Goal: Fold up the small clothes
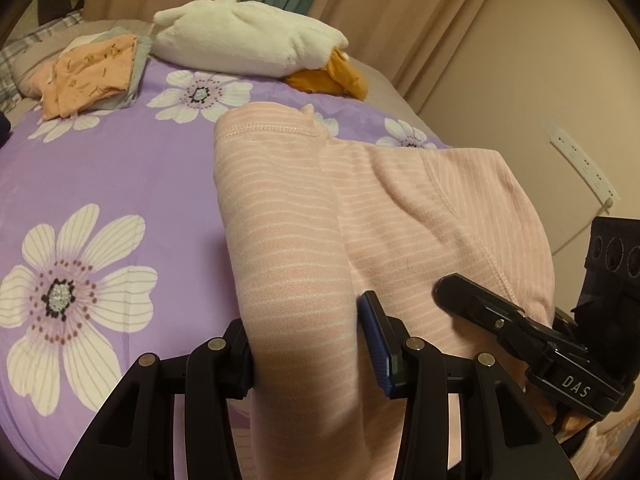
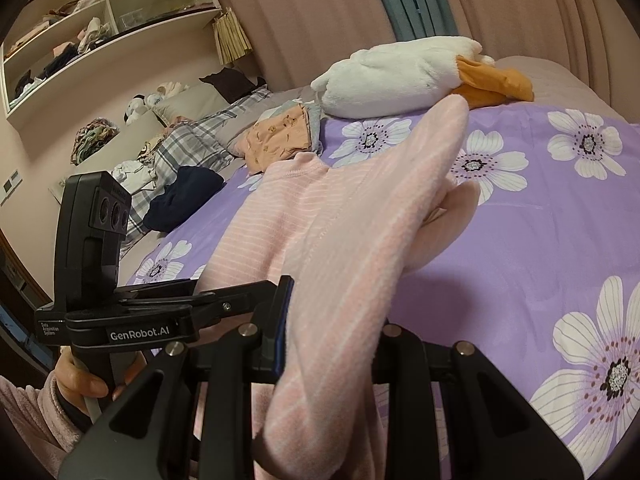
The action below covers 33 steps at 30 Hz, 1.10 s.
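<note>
A pink garment with thin white stripes [image 1: 360,208] lies across the purple flowered bedspread [image 1: 120,168]. My left gripper [image 1: 308,344] is shut on a thick fold at the garment's near edge. My right gripper [image 2: 332,344] is shut on another part of the same garment [image 2: 340,232], which rises in a ridge away from it. The right gripper also shows in the left wrist view [image 1: 520,328], just right of my left one. The left gripper shows in the right wrist view [image 2: 160,312], at the left.
A folded orange patterned garment [image 1: 92,72] lies on a small pile at the far left of the bed. A white and orange plush toy [image 1: 256,44] lies at the far edge. Plaid bedding, dark clothes [image 2: 184,196] and shelves [image 2: 100,28] are on the left.
</note>
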Each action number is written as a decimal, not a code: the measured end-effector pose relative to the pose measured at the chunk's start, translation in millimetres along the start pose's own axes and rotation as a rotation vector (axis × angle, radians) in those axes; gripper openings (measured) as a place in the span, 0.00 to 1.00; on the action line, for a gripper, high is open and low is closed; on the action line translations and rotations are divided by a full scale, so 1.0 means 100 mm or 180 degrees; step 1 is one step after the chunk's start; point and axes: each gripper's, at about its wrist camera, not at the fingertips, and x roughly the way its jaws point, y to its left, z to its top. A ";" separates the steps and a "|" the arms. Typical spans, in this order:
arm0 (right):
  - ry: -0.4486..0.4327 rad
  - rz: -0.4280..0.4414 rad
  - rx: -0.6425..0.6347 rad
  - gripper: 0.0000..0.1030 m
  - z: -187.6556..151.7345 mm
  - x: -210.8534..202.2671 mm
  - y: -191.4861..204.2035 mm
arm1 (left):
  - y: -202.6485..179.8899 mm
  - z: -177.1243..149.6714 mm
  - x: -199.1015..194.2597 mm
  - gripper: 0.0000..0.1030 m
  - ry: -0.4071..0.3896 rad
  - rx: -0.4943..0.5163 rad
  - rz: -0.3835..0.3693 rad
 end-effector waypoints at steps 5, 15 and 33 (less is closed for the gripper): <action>0.0030 0.0012 -0.0029 0.26 0.05 0.08 0.03 | 0.08 0.04 0.01 0.43 -0.0019 -0.0029 0.0021; 0.0114 0.0023 -0.0078 0.26 0.14 0.30 0.07 | 0.21 0.13 0.09 0.43 -0.0015 -0.0089 0.0078; 0.0151 0.0040 -0.0081 0.26 0.31 0.63 -0.07 | 0.40 0.38 0.35 0.43 0.0013 -0.0083 0.0140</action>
